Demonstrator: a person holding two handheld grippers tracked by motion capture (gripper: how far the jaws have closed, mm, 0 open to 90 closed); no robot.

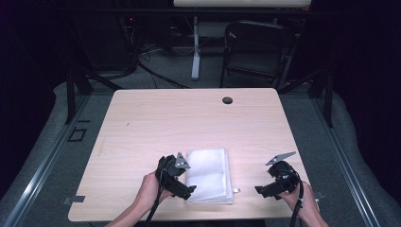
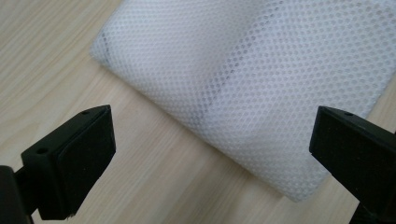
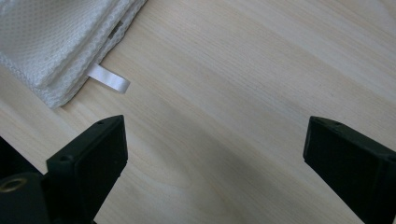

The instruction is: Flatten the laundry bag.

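High view: a folded white mesh bag point(image 1: 209, 175) lies at the table's point(image 1: 189, 118) 6 o'clock edge. Left gripper point(image 1: 188, 190), jaws spread, hovers at its left edge, seemingly to grasp; right gripper point(image 1: 261, 190) waits, jaws released, at 3 o'clock.

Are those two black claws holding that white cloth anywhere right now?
No, nothing is held. The left gripper stands open beside the folded white mesh cloth; the right gripper is open over bare table.
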